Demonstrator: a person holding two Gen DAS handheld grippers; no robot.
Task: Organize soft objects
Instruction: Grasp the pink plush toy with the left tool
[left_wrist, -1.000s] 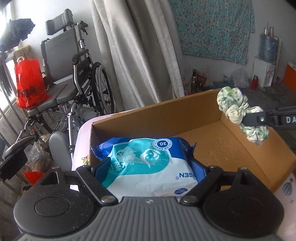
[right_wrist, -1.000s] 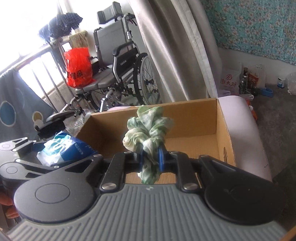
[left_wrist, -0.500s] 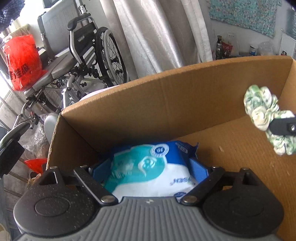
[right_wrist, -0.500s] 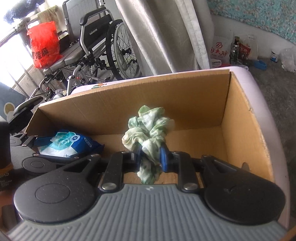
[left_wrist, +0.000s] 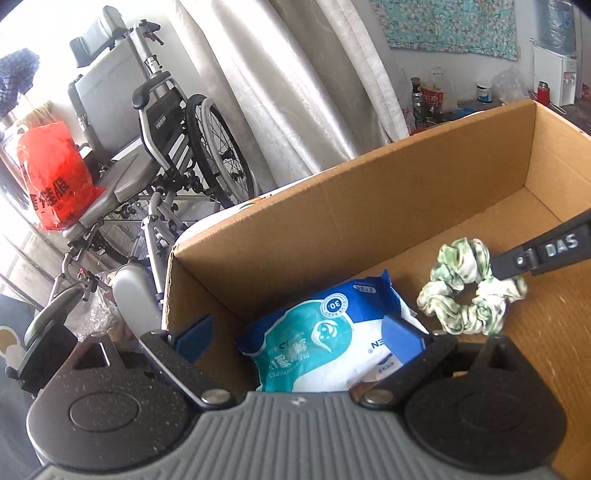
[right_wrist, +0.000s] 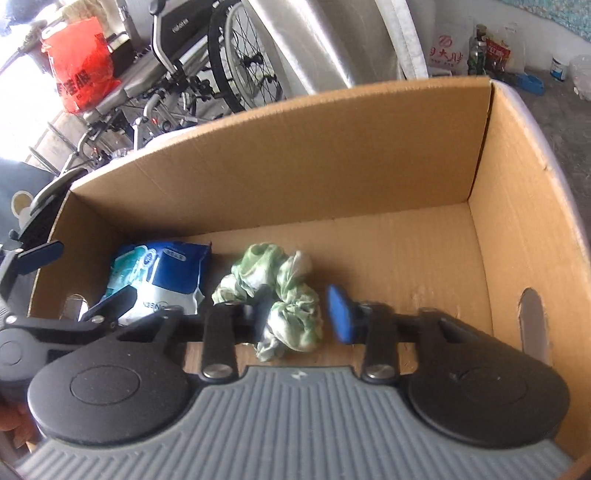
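1. While both grippers reach into an open cardboard box (right_wrist: 332, 155), a blue and teal pack of wet wipes (left_wrist: 332, 343) lies on the box floor at the left end.
2. The left gripper (left_wrist: 299, 332) has its jaws spread wide. The pack lies between its blue pads without being pinched; the right pad overlaps the pack's edge.
3. A green and white fabric scrunchie (right_wrist: 280, 295) rests on the box floor just right of the wipes.
4. The right gripper (right_wrist: 299, 314) is also spread open. Its left finger lies against the scrunchie, partly hidden by the cloth, and its right blue pad stands clear of it.
5. Behind the box stand a wheelchair (left_wrist: 147, 147) with a red plastic bag (left_wrist: 55, 177) on it, and a pale curtain (left_wrist: 303, 81).
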